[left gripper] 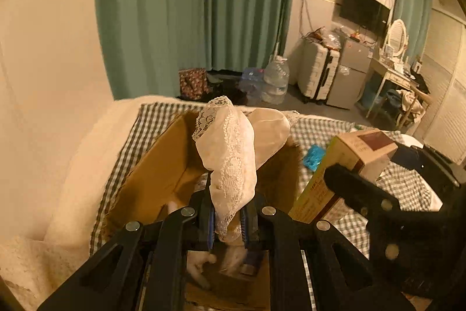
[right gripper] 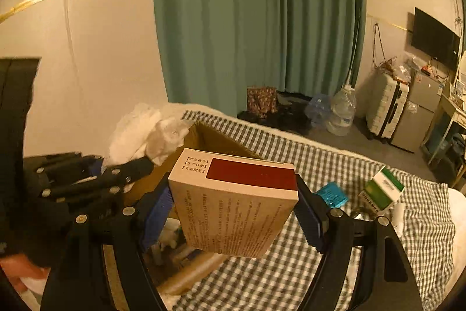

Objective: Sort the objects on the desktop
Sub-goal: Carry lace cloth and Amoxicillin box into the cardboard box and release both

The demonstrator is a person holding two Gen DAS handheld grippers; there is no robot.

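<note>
The fingers of the left gripper (left gripper: 228, 219) are pressed almost together on a lace-trimmed white cloth (left gripper: 230, 156), which is pinched at its lower end between the blue pads and stands up in a loose bunch above them. The fingers of the right gripper (right gripper: 233, 209) are set wide and clamped on the two long sides of a tan and maroon carton (right gripper: 236, 200), which is carried clear of the surface, its printed end turned toward the camera.

Both things are held over or just beside an open cardboard box (left gripper: 163, 162) that stands on a checked cloth (right gripper: 305, 165); the lace cloth is above the box's opening, while the carton is at the box's right-hand edge. Further things are seen inside the box, but they cannot be told apart. A green and white carton (right gripper: 381, 190) and a blue packet (right gripper: 332, 194) are left lying on the checked cloth, well to the right.

The lace cloth is judged light, limp and prone to snag; it can be taken anywhere by a fold, though a trailing edge may catch on the box wall. The carton is judged light and stiff but crushable, with smooth faces that could slip; it is best held across its narrower faces near the middle, as it is now.
</note>
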